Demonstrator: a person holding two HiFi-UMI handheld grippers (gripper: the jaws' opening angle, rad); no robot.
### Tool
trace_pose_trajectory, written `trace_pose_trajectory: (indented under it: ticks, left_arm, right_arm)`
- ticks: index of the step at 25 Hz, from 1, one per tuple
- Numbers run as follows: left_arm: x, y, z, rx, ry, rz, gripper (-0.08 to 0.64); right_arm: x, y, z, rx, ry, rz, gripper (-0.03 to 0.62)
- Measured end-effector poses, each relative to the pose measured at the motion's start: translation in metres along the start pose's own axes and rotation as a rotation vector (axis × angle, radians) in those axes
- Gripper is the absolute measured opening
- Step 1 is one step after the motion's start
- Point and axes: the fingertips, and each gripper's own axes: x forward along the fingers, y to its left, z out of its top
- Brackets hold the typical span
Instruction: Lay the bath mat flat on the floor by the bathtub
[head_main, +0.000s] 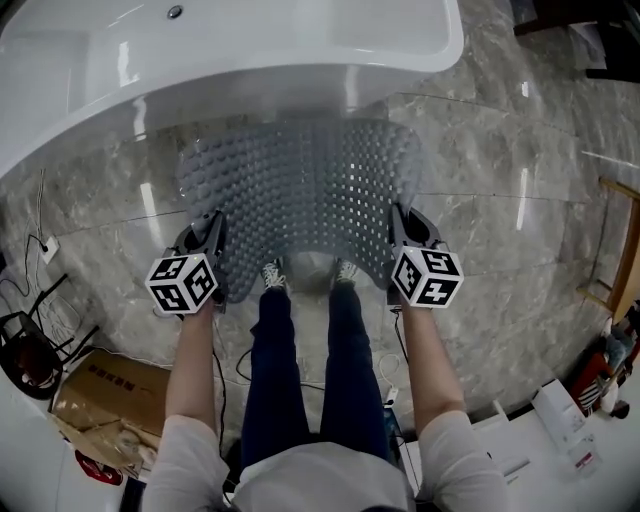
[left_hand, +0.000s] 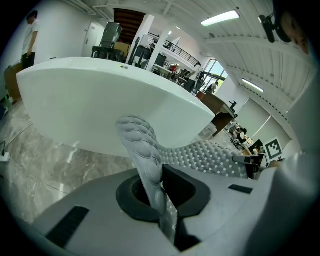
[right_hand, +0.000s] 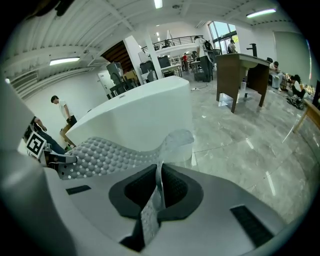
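A translucent grey bath mat (head_main: 300, 180) with rows of bumps is stretched between my two grippers, in front of the white bathtub (head_main: 250, 50). Its far edge reaches toward the tub's base, and its near edge hangs over the person's shoes. My left gripper (head_main: 212, 228) is shut on the mat's left edge, and my right gripper (head_main: 398, 222) is shut on its right edge. In the left gripper view the mat (left_hand: 210, 157) curls up out of the shut left gripper (left_hand: 161, 192) below the tub (left_hand: 100, 105). In the right gripper view the mat (right_hand: 100, 155) rises from the shut right gripper (right_hand: 159, 192) beside the tub (right_hand: 145, 115).
The floor is glossy grey marble (head_main: 500, 220). A cardboard box (head_main: 100, 395) and cables (head_main: 30, 260) lie at the lower left. A wooden frame (head_main: 620, 250) stands at the right edge. The person's legs (head_main: 300, 340) stand between the grippers. A dark counter (right_hand: 240, 70) stands far off.
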Motion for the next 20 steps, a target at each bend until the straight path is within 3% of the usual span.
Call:
trace_pose_trajectory:
  ticks: [7,20]
  left_arm:
    - [0.022,0.034,-0.023,-0.010,0.022,0.019,0.046]
    - [0.078,0.078,-0.051,0.062,0.056,0.033,0.046]
  right_arm:
    - [0.033,-0.004,-0.025,-0.011,0.024,-0.013,0.040]
    - [0.095,-0.023,-0.075,-0.045,0.060,-0.042,0.040]
